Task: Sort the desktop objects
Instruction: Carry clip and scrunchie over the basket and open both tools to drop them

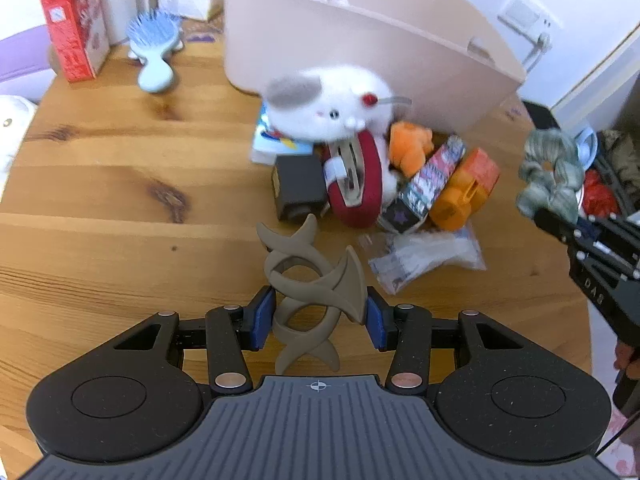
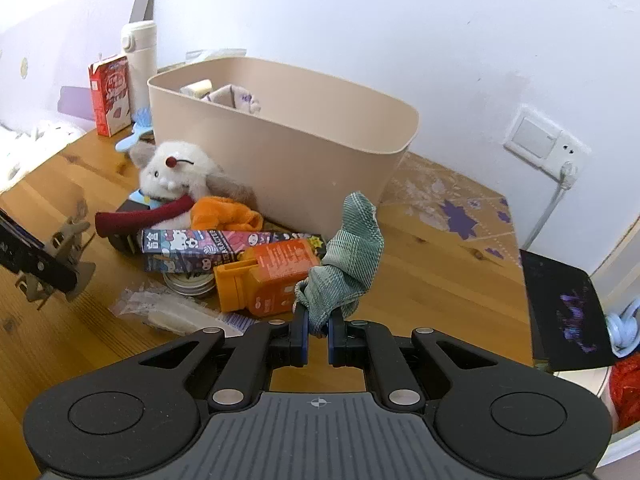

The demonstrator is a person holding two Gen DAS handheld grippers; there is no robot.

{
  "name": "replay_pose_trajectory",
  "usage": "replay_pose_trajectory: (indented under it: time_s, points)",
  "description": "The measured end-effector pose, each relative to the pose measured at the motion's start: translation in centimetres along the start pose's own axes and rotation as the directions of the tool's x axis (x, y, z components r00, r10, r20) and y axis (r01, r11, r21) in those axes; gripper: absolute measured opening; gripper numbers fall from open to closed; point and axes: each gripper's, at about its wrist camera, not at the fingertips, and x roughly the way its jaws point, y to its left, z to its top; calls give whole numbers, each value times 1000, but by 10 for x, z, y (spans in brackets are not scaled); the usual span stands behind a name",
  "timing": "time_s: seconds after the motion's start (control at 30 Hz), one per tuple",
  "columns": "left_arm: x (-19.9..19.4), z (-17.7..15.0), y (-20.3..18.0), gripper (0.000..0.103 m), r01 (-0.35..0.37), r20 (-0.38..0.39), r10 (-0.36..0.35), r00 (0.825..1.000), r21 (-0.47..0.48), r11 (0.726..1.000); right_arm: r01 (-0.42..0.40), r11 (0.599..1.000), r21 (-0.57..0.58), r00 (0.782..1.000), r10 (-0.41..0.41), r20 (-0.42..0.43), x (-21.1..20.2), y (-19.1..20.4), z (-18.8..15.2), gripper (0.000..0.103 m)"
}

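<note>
My left gripper (image 1: pixel 320 318) is shut on a taupe hair claw clip (image 1: pixel 310 280) and holds it above the wooden table (image 1: pixel 120 200). My right gripper (image 2: pixel 318 334) is shut on a green plaid scrunchie (image 2: pixel 348 252), which also shows at the right of the left wrist view (image 1: pixel 550 170). A beige storage bin (image 2: pixel 304 148) stands at the back, with some items inside. In front of it lies a pile: a white plush toy (image 1: pixel 328 104), a dark red headband (image 1: pixel 360 184), an orange plush (image 1: pixel 408 144), a cartoon-printed box (image 2: pixel 224 248), an orange bottle (image 2: pixel 272 280) and a clear plastic packet (image 1: pixel 424 256).
A red carton (image 1: pixel 76 24), a blue hairbrush (image 1: pixel 154 46) and a white flask (image 2: pixel 140 56) stand at the far left. A black box (image 1: pixel 298 184) lies by the pile. A dark panel (image 2: pixel 564 312) sits at the table's right edge, below a wall socket (image 2: pixel 544 140).
</note>
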Motion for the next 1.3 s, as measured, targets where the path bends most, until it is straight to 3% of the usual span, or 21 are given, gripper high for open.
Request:
replay_pose_trajectory:
  time_s: [0.33,0.73,1.03,1.3]
  points:
    - [-40,22,7,48,28,111,-25,993,-25,999,36,999,5,997,-36,68,-26,2,13,9]
    - [-76,73,-9,48,57,268,-56,962,5,998,103,995,3,977,-101,186,-45,-5,49,9]
    - [-75,118,-26,48,28,342,-43,939,48,998,117,993,-18,968,-110,224,-32,-13,82,9]
    - [-55,148,-41,48,-20,362,-17,932,98,995,123,992,-42,964,-109,244,-13,-17,112,9]
